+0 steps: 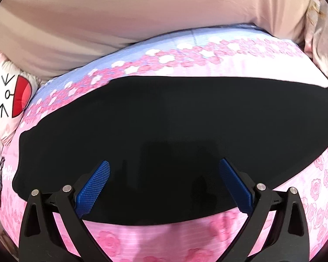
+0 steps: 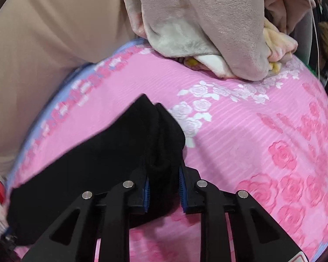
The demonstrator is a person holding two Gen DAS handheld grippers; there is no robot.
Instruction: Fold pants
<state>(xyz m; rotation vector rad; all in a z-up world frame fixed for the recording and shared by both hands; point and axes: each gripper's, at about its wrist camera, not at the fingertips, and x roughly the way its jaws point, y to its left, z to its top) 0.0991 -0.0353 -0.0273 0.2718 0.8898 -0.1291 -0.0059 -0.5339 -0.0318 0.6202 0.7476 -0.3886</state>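
Observation:
Black pants (image 1: 175, 126) lie flat across a pink rose-print bed cover (image 1: 317, 185) in the left wrist view, stretching from left to right. My left gripper (image 1: 164, 168) is open, its blue pads (image 1: 98, 181) spread wide just above the near part of the pants, holding nothing. In the right wrist view my right gripper (image 2: 164, 170) is shut on a bunched end of the black pants (image 2: 159, 135), lifted off the bed cover (image 2: 251, 144). The rest of the cloth trails down to the left.
A beige wall or headboard (image 1: 120, 17) stands behind the bed. A white cartoon-face pillow (image 1: 8, 91) lies at the left. A heap of grey and cream blankets (image 2: 207, 26) sits at the far end of the bed.

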